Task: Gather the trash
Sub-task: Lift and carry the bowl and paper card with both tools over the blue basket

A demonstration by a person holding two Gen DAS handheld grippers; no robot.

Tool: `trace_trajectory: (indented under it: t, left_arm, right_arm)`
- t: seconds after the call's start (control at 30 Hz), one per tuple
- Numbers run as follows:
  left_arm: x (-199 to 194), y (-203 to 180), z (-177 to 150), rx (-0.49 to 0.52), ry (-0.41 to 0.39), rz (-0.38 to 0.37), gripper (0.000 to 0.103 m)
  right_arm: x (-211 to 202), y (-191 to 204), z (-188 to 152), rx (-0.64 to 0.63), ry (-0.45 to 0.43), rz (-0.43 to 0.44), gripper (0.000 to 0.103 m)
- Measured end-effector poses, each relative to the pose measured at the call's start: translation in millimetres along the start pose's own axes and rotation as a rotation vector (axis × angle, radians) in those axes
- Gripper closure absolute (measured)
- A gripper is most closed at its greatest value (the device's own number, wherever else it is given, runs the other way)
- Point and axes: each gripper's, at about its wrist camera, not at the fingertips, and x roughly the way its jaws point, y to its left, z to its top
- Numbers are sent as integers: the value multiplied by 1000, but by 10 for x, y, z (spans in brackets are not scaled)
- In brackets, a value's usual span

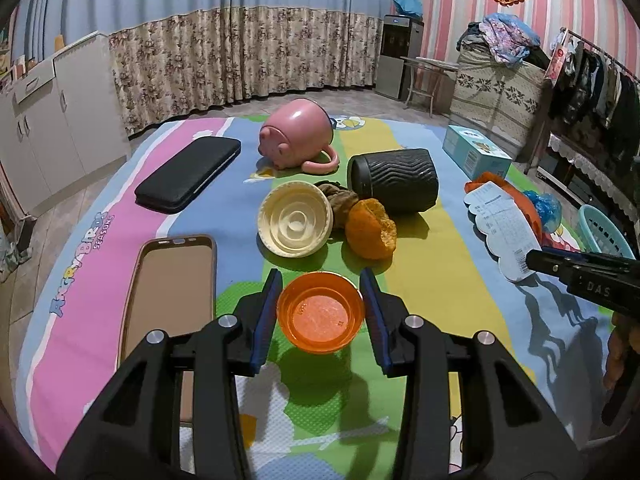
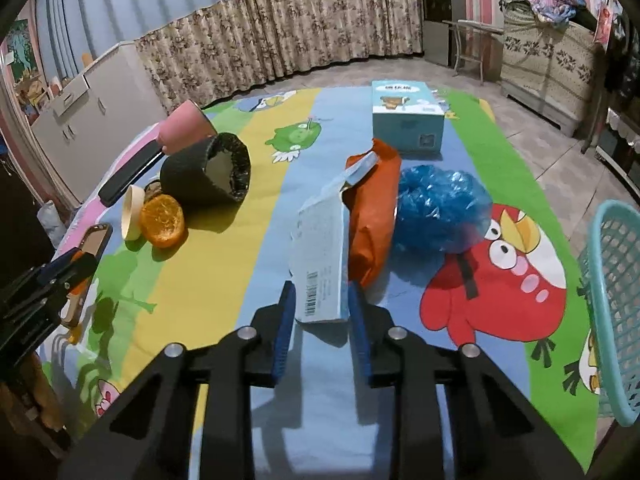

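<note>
My left gripper (image 1: 320, 280) is open around a small orange plastic cap (image 1: 321, 313) on the mat; its pads stand just beside the rim on each side. Beyond it lie a cream lid (image 1: 295, 219), an orange peel (image 1: 371, 229) and a brown scrap (image 1: 340, 197). My right gripper (image 2: 322, 294) straddles the near end of an orange and white snack wrapper (image 2: 320, 256); the pads touch or nearly touch its sides. A crumpled blue plastic bag (image 2: 440, 208) lies right of the wrapper. The teal basket (image 2: 616, 304) stands at the far right.
A phone case (image 1: 172, 296), a black case (image 1: 188, 174), a pink pig-shaped cup (image 1: 296, 138), a black ribbed cup on its side (image 1: 394, 180) and a light blue box (image 2: 406, 118) lie on the cartoon mat (image 2: 200, 280). Cabinets stand left, furniture right.
</note>
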Motion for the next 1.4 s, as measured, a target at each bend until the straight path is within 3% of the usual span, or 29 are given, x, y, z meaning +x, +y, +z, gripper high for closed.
trace_trajectory:
  t: [0.07, 0.13, 0.4, 0.67, 1.0, 1.4]
  left_arm:
    - [-2, 1, 0, 0, -2, 1, 64]
    - [-9, 11, 3, 2, -7, 1, 64]
    - [-144, -22, 74, 14, -43, 13, 64]
    - [-291, -212, 233, 51, -94, 13, 64]
    - [-384, -741, 525, 96, -158, -53, 64]
    - [-344, -1798, 694, 191, -191, -198, 64]
  right_arm:
    - [32, 2, 2, 1, 5, 5, 77]
    - [26, 19, 8, 3, 0, 19, 90]
    - [-304, 207, 88, -75, -129, 20, 94]
    - [-727, 147, 177, -116, -255, -12, 94]
    - [-1389, -561, 217, -22, -399, -123, 94]
    - [-1913, -1482, 47, 67, -452, -318, 94]
